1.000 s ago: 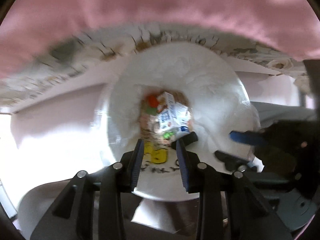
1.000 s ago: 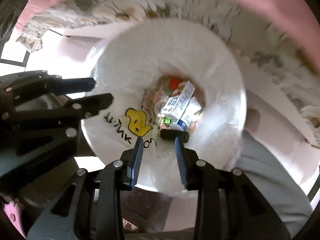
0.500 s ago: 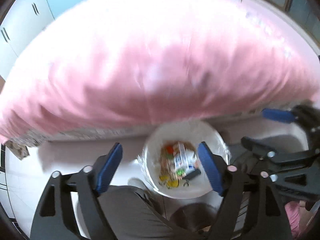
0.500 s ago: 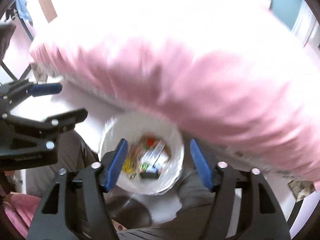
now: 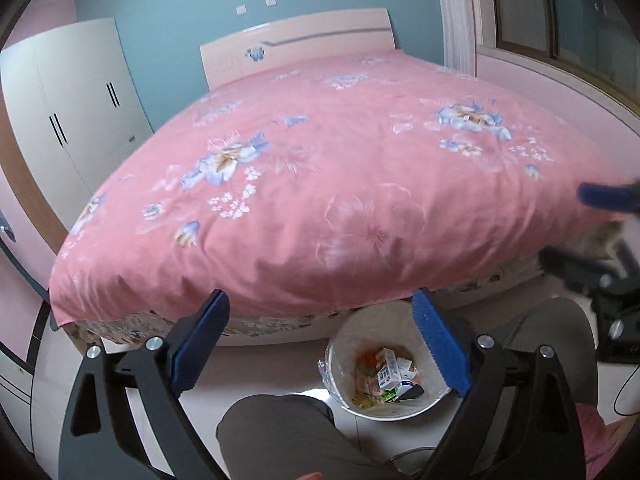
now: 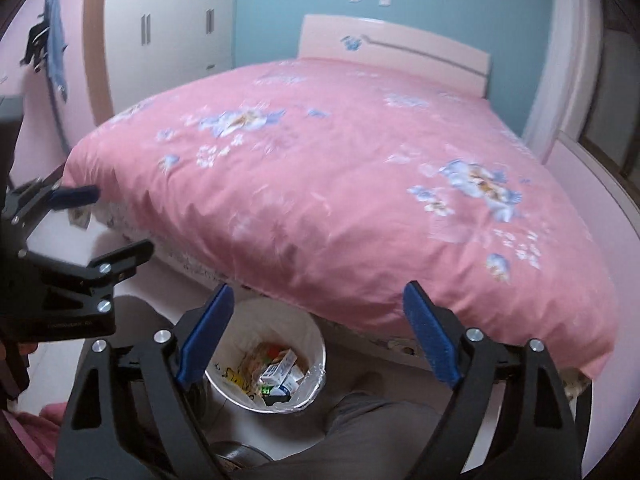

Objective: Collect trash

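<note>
Here, a bedroom corner, itemised. Left tool [image 5: 320,338]: jaws opening, standing wide, nothing between the blue pads. Right tool [image 6: 316,334]: jaws opening, likewise wide and empty; it also shows at the right edge of the left view, as the left tool does at the left edge of the right view.

Trash bin [image 5: 340,346]: round, white, lined with a clear bag, standing on the pale floor [image 5: 272,364] just beside the foot of the bed. Contents: a white and blue carton [image 5: 387,372], coloured wrappers, and a small dark item [image 5: 412,393] near the rim. A yellow cartoon print marks the bin's inner wall [image 6: 234,376].

Bed [image 5: 340,168]: pink quilt with blue flowers, its hem overhanging close above the bin's far rim; pale headboard [image 5: 296,46] against a teal wall.

Wardrobe [image 5: 68,96]: white, dark handles, left of the bed. Window [image 5: 560,12]: right of the bed. Blue clothing [image 6: 56,40] hangs on the pink wall at far left in the right view.

Person's grey trouser legs [image 5: 288,436]: in the foreground, flanking the bin on the near side.
</note>
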`<state>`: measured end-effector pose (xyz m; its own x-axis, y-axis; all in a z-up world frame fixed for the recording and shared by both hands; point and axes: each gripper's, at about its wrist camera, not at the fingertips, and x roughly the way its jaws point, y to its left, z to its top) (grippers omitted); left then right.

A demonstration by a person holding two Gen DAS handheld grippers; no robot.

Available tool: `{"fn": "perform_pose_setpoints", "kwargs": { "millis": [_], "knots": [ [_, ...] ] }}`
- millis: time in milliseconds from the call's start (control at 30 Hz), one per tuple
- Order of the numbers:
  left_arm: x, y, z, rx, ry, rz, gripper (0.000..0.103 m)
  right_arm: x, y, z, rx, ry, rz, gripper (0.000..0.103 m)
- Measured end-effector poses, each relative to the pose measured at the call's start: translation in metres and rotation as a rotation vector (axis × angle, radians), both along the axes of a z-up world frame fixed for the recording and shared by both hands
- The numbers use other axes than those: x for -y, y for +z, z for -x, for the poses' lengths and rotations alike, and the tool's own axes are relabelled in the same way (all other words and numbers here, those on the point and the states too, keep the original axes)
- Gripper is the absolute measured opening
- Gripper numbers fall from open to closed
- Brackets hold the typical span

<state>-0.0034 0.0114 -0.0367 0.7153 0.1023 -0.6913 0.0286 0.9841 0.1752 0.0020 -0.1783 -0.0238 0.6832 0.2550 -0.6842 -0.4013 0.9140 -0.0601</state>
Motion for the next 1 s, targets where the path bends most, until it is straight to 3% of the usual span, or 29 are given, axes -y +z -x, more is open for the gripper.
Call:
{"fn": "perform_pose_setpoints", "kwargs": {
  "millis": [400,667,1000],
  "knots": [
    [0.0,0.006,0.059,0.064,-0.001,0.004,0.095,0.014,0.002,0.054,0.087,-0.122,0.019,0.086],
    [0.014,0.01,0.065,0.089,-0.047,-0.001,0.095,0.016,-0.004,0.058,0.062,-0.157,-0.012,0.086],
    [0.012,0.01,0.064,0.081,-0.036,0.009,0.095,0.012,-0.012,0.06,0.019,-0.134,-0.01,0.086]
  ]
}}
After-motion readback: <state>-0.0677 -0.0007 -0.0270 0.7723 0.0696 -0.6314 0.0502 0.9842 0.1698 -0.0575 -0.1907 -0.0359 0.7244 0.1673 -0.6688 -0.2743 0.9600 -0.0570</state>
